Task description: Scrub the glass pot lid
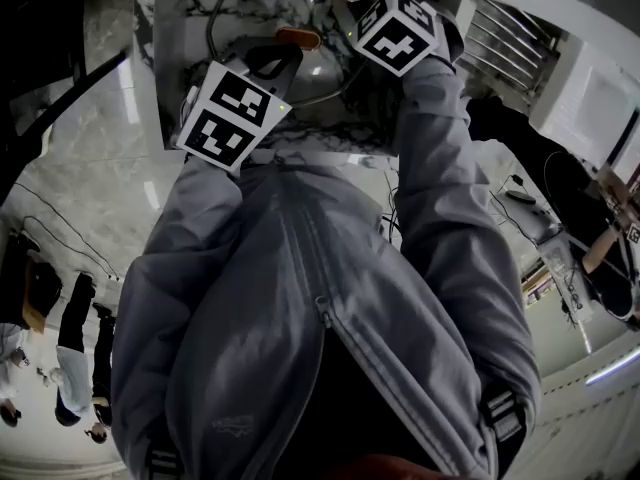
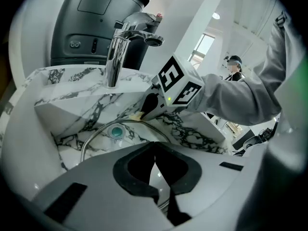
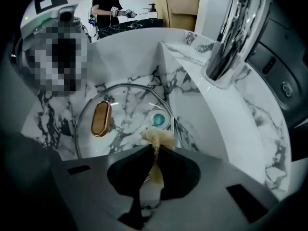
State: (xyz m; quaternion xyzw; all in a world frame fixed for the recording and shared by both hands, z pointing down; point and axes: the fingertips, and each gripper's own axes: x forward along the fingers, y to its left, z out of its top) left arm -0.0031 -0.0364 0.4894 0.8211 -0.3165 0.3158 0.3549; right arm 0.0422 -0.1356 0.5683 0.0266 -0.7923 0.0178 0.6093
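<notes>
Glass lid [image 3: 126, 110]: lay inside the sink, handle side up, its metal rim ringing most of the basin floor.
Lid handle [image 3: 100, 118]: an oval, brown and glossy piece, sat on the lid left of centre in the right gripper view.
Left gripper [image 2: 155, 148]: jaws were together, clamped over the near edge of the lid, with the rim visible in the gap behind the tips.
Right gripper [image 3: 155, 150]: jaws were pressed on a scrub pad and pointed steeply down into the sink.
Scrub pad [image 3: 157, 137]: tan and frayed, stuck out past the jaw tips over the right part of the lid, just beside the drain; whether it touched the glass could not be told.
Drain [image 3: 158, 119]: a teal plug, seen through the glass near the lid's right rim.
Sink [image 3: 192, 114]: white with dark marble veins and steep walls.
Tap [image 3: 231, 37]: chrome, stood upright on the bench [image 3: 250, 109] at the sink's edge.
Dark machine [image 2: 96, 23]: stood just behind the tap.
Sleeves [image 1: 430, 148]: grey jacket arms reached to both grippers.
Bystander [image 3: 108, 4]: in a black top, stood well apart across the room.
</notes>
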